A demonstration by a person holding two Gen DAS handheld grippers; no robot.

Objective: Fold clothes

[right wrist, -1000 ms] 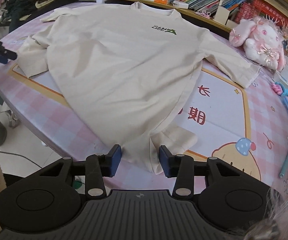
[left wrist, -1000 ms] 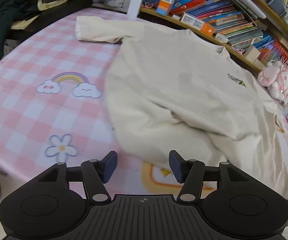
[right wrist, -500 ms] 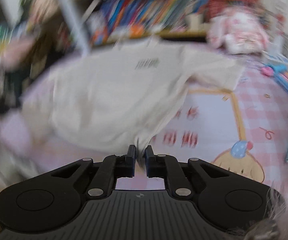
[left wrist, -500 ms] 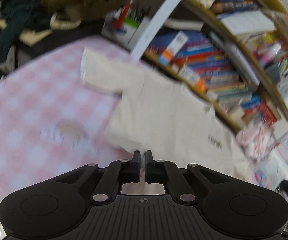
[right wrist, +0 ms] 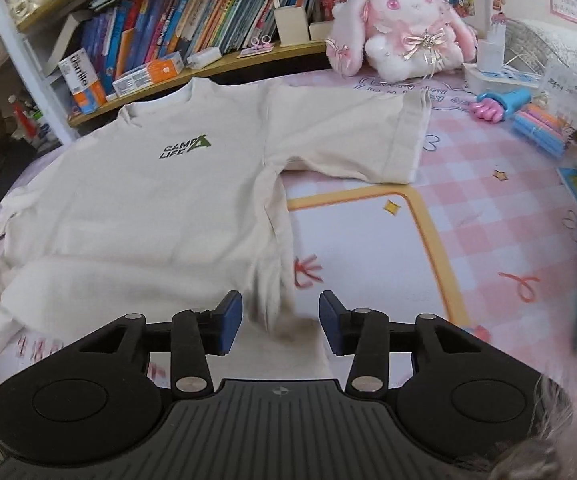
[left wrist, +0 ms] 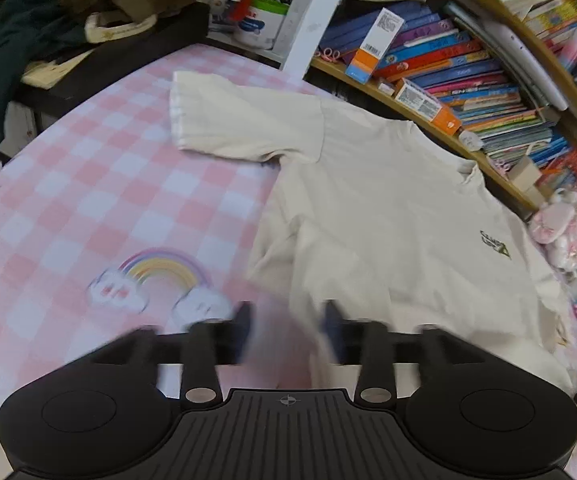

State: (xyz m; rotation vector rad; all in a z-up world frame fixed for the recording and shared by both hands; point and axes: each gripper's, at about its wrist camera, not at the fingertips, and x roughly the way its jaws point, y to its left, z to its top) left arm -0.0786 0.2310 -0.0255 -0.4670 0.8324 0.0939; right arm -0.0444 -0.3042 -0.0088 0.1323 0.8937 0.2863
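While both the left gripper (left wrist: 286,330) and right gripper (right wrist: 280,322) gape released, the soft cream T-shirt (right wrist: 160,200) lies rumpled

Cream T-shirt (right wrist: 160,200) on a pink-white checked tablecloth (left wrist: 88,200); seemingly green logo (right wrist: 187,147).

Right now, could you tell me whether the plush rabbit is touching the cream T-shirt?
Apart. The right wrist view shows the plush rabbit at the back of the table, with a strip of pink tablecloth between it and the cream T-shirt.
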